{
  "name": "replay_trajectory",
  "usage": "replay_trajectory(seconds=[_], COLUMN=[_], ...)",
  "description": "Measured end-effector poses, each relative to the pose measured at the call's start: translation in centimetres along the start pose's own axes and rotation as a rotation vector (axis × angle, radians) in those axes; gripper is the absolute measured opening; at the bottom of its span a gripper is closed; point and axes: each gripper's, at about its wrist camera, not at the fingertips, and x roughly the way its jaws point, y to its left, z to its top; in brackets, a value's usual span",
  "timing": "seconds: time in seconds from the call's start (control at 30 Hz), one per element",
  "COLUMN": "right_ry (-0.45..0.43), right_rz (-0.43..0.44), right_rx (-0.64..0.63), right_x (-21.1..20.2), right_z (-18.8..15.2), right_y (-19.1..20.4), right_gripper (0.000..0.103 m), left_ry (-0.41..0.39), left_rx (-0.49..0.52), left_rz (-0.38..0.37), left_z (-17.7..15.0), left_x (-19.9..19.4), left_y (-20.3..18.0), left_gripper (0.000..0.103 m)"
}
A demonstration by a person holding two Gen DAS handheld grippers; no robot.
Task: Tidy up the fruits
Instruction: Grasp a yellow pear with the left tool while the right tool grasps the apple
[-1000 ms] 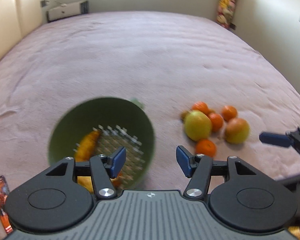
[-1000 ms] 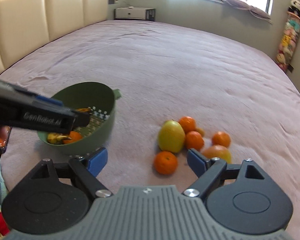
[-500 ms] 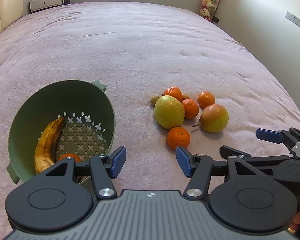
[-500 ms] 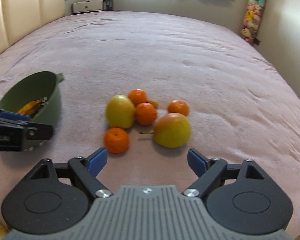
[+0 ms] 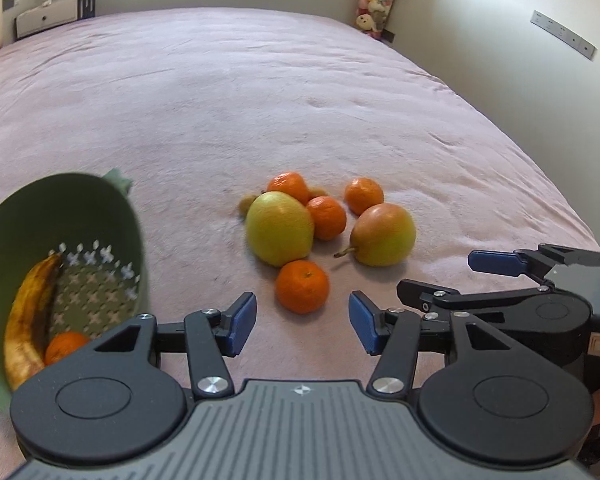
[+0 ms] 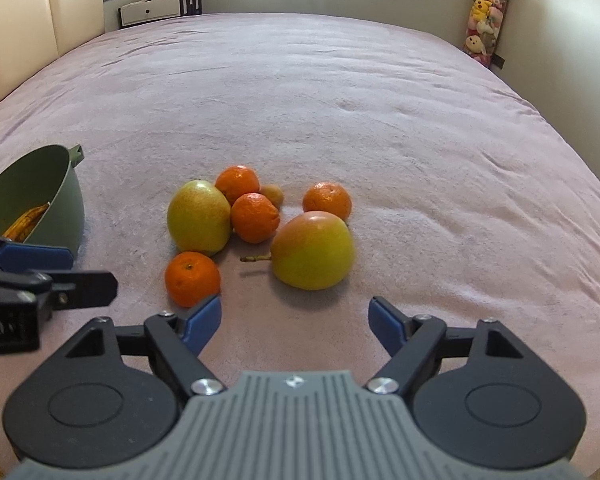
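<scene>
A heap of fruit lies on the pink bed: several mandarins, a yellow-green pear (image 5: pixel 280 227) (image 6: pixel 199 216) and a reddish pear (image 5: pixel 383 234) (image 6: pixel 313 250). The nearest mandarin (image 5: pixel 302 286) (image 6: pixel 192 278) sits just ahead of my left gripper (image 5: pixel 302 327), whose jaws are closing with nothing between them. My right gripper (image 6: pixel 295 325) faces the reddish pear from a short way off; its jaws are closing too, and they hold nothing. A green colander (image 5: pixel 112 216) (image 6: pixel 66 200) at the left holds a banana (image 5: pixel 28 320) and a mandarin (image 5: pixel 64 346).
Small brownish fruits (image 6: pixel 274 194) hide behind the heap. The bed cover (image 5: pixel 260 100) stretches far behind. A headboard (image 6: pixel 32 20), a white appliance (image 6: pixel 156 8) and hanging plush toys (image 6: pixel 486 12) line the walls. The right gripper's body (image 5: pixel 540 304) stands close beside my left one.
Both grippers have come down and closer to the fruit heap, which now looks larger. The left view has swung right, so the colander sits at its left edge. Both pairs of jaws narrowed slightly.
</scene>
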Motion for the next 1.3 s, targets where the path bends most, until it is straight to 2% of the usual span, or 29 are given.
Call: replay_trajectory(seconds=[0.1, 0.33, 0.5, 0.73, 0.87, 1.2, 1.3], right_ry=[-0.002, -0.028, -0.024, 0.041, 0.064, 0.09, 0.093], right_rz=[0.003, 0.006, 0.025, 0.047, 0.075, 0.139, 0.151], right_rx=[0.026, 0.143, 0.255, 0.402, 0.479, 0.575, 0.609], right_x=[0.5, 2.0, 3.4, 6.0, 7.1, 9.0, 9.6], right_z=[0.4, 1.2, 2.1, 2.3, 2.0, 2.1, 2.1], right_y=[-0.6, -2.2, -3.2, -4.6, -5.4, -5.9, -6.3], right_gripper=[0.077, 0.077, 0.077, 0.077, 0.077, 0.077, 0.073], left_ry=[-0.023, -0.056, -0.029, 0.02, 0.016, 0.029, 0.034], left_rx=[-0.016, -0.177, -0.179, -0.195, -0.225, -0.277, -0.294], left_rz=[0.013, 0.029, 0.065, 0.059, 0.058, 0.013, 0.013], left_z=[0.3, 1.9, 3.1, 3.2, 3.5, 4.5, 4.9], left_x=[1.0, 2.9, 4.5, 6.9, 7.8, 10.1, 10.8], left_y=[-0.1, 1.5, 1.7, 2.1, 2.7, 3.7, 3.9], left_gripper=[0.063, 0.063, 0.064, 0.064, 0.064, 0.073, 0.075])
